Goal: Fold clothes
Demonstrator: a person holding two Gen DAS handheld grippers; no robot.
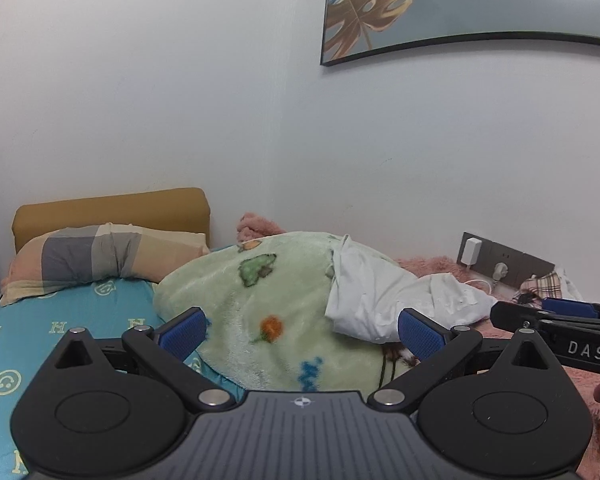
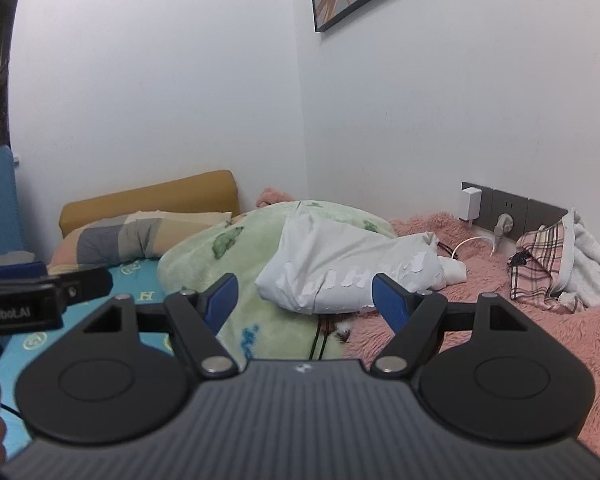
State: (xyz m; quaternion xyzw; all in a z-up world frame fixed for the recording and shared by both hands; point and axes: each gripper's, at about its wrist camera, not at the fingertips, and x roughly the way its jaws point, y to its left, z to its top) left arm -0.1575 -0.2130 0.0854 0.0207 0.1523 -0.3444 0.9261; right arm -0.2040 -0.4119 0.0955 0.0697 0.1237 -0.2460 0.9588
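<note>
Bed: a turquoise printed sheet lies under and ahead-left of the left gripper; a shaggy pink blanket lies under and ahead-right of the right gripper.
Green blanket: a bunched pale-green fleece blanket with cartoon prints sits straight ahead of both grippers, between sheet and pink pile.
White garment: a crumpled white cloth garment with flaked print rests on the green blanket's right slope, just beyond the right gripper's fingertips, untouched and unfolded.
Pillow: a grey-and-peach checked pillow lies far ahead-left, against a mustard headboard cushion.
Plaid garment: a pink-checked cloth with white fleece lining lies ahead-right, near the grey wall socket strip.
Left gripper: blue-padded fingers spread wide, holding nothing.
Right gripper: fingers spread wide, empty, level beside the left one.
</note>
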